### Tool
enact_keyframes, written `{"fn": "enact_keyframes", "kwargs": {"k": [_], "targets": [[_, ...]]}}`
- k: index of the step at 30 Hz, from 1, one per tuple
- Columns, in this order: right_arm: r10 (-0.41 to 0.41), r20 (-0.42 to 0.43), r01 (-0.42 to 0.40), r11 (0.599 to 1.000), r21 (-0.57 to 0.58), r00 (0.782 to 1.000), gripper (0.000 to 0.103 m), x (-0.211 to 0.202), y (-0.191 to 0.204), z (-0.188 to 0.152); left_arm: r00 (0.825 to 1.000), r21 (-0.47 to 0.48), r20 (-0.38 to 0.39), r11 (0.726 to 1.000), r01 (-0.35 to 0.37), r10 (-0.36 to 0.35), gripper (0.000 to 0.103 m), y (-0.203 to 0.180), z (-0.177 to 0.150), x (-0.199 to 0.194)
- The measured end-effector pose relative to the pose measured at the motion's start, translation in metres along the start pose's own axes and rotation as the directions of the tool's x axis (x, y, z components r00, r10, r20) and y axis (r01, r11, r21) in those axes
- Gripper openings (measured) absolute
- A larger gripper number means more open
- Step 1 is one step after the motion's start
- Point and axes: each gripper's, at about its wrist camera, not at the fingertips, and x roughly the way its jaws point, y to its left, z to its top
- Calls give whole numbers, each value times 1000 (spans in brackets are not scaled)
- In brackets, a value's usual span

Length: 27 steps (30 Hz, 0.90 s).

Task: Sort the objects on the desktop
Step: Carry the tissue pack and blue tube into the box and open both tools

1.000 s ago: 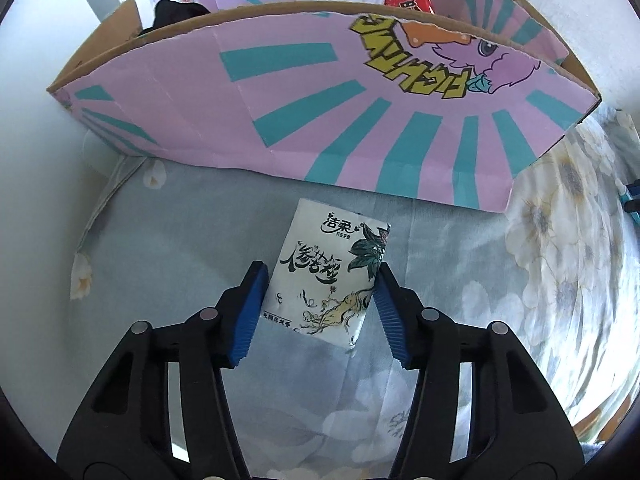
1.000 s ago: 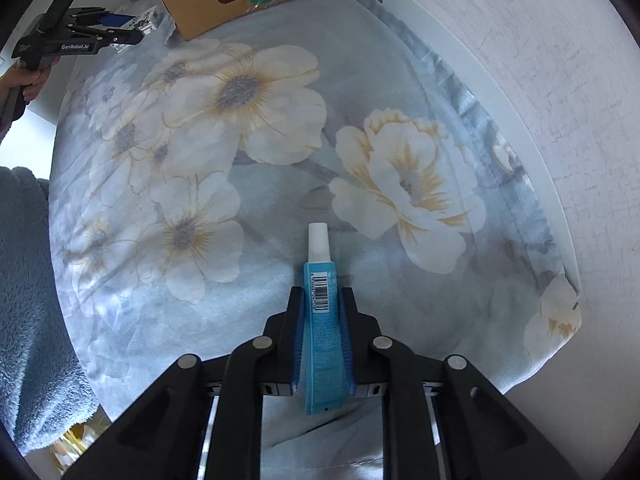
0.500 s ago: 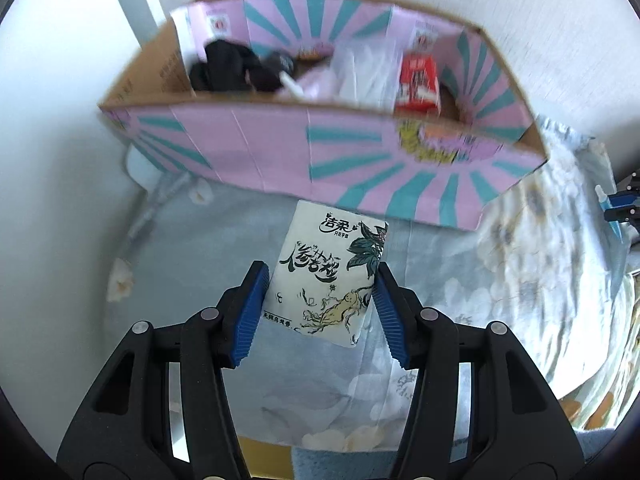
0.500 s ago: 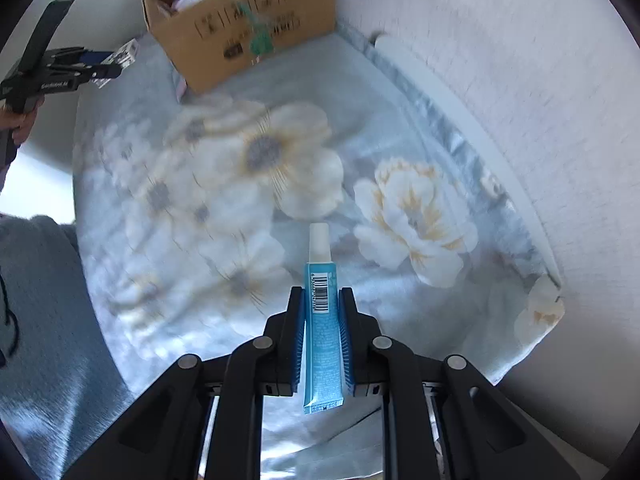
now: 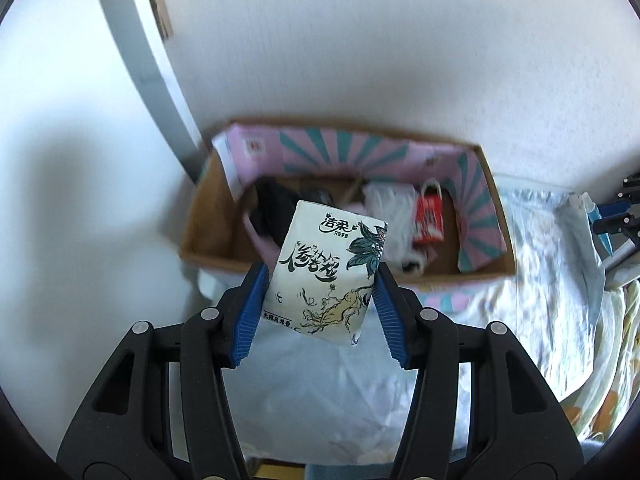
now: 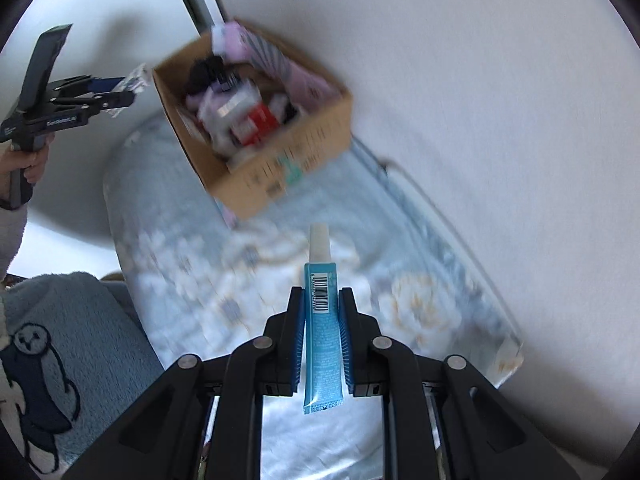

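- I am seeing the left gripper (image 5: 320,304) clamping one tissue pack (image 5: 326,276) between its blue pads; the pack is sitting in the air, in front of the near wall of the cardboard box (image 5: 208,216).
- The pack's long axis is running near-to-far, top tilting slightly right.
- I am seeing the right gripper (image 6: 322,332) pinching one blue tube (image 6: 323,336), well off the floral cloth (image 6: 192,248).
- The tube's white cap (image 6: 319,242) is pointing far, toward the box (image 6: 280,168); its crimped end is pointing near.
- I am counting one box, several blurred items inside, one of them red (image 5: 428,216).
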Motion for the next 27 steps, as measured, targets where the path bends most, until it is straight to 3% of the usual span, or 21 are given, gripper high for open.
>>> {"fn": "enact_keyframes", "kwargs": {"k": [7,17,27], "targets": [[23,62,-19,998,-68,998,15,-6,40,70,1000,11,-5,1000,24,-24,50,18,42,10],[93,41,-88,990,-115,995,15,50,89,160,995,64,-91,997,54,-48,50,31,75,74],[136,-49,-140,987,-83,989,15,115,106,188,990,148,-126,986,77,-58,50,28,78,108]]}}
